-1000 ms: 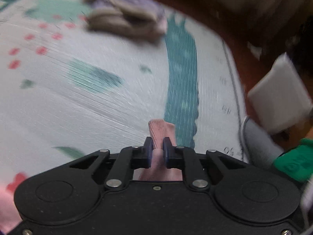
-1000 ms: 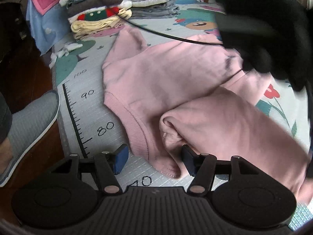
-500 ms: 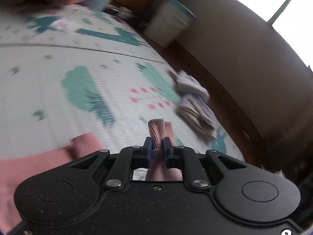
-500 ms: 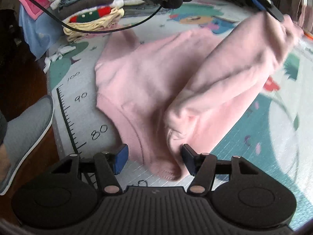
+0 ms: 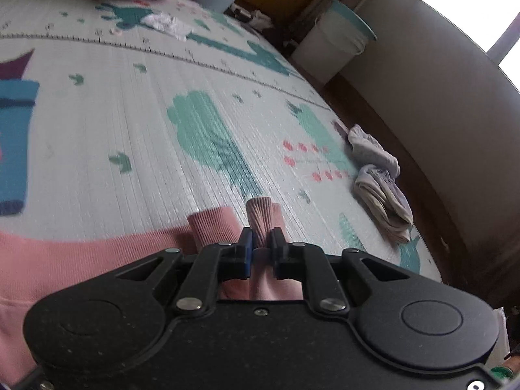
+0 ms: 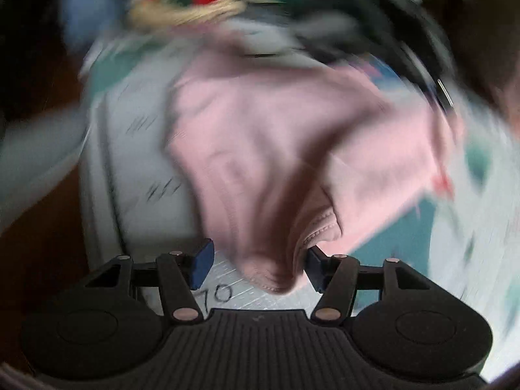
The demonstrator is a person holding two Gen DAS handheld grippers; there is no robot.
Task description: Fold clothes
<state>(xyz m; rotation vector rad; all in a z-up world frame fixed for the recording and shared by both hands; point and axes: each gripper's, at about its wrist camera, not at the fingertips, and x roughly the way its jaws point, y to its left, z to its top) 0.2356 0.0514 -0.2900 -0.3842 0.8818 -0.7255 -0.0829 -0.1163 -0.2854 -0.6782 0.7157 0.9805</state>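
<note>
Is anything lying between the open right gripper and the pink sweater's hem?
Nothing visible. The right gripper is open with the pink sweater hem hanging between its jaws, over bare play mat. The view is badly blurred.

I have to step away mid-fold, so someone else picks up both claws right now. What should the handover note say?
Left claw: shut on the ribbed cuff of the pink knit sweater.
Right claw: open, with the sweater's hem corner hanging between its fingers, not pinched.
The sweater lies partly spread on the patterned foam play mat; its other ribbed cuff lies beside the held one.
Done: one sleeve gathered up.
Left: lay that sleeve across the body, then fold the body. The right view is blurred, so check the hem first.
</note>
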